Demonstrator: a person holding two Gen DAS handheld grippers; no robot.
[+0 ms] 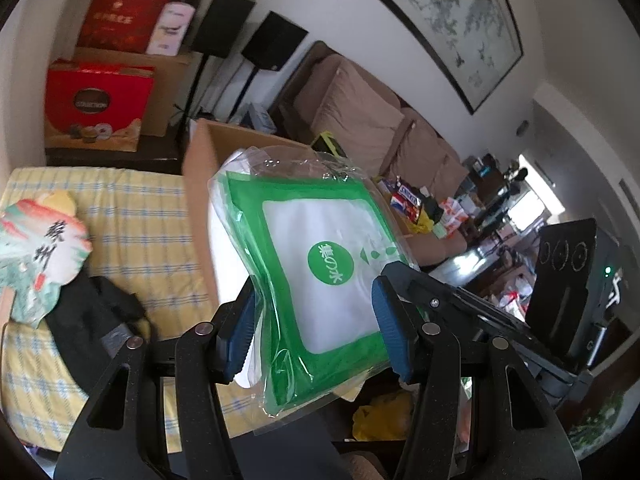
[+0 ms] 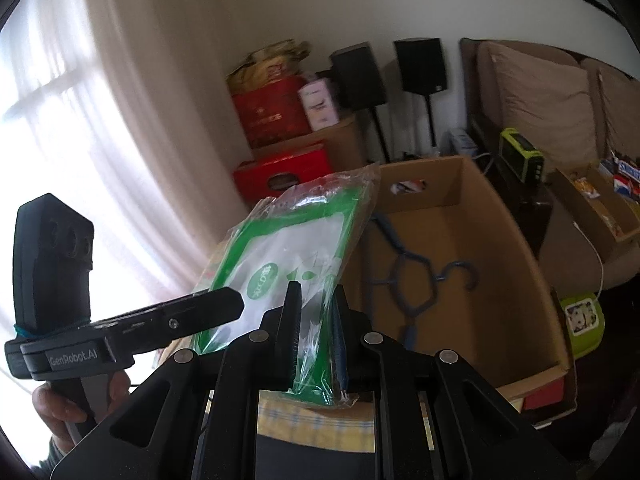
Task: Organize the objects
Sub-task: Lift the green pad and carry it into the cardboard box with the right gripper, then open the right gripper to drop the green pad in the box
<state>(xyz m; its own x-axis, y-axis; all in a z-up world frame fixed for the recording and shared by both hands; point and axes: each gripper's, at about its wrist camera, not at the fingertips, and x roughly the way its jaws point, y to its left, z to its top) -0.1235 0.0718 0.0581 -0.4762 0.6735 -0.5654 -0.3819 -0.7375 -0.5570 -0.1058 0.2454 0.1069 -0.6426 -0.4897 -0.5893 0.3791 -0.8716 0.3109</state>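
A green-and-white packet (image 1: 320,240) in clear wrap hangs in the air, held from two sides. My left gripper (image 1: 314,332) has its blue pads pressed on the packet's two edges, and the left edge buckles. In the right wrist view my right gripper (image 2: 316,300) is shut tight on the packet's (image 2: 288,240) lower corner. A finger of the left gripper (image 2: 216,306) lies across the packet's face, held by a hand (image 2: 60,404). Behind the packet stands an open cardboard box (image 2: 500,240) with a blue hanger (image 2: 412,280) on its floor.
A yellow checked cloth (image 1: 132,216) covers the surface below, with a paper fan (image 1: 40,248) and a black garment (image 1: 92,312) on it. Red gift boxes (image 1: 100,88) and speakers (image 1: 224,20) stand at the wall. A brown sofa (image 1: 360,112) and a snack box (image 2: 600,200) lie beyond.
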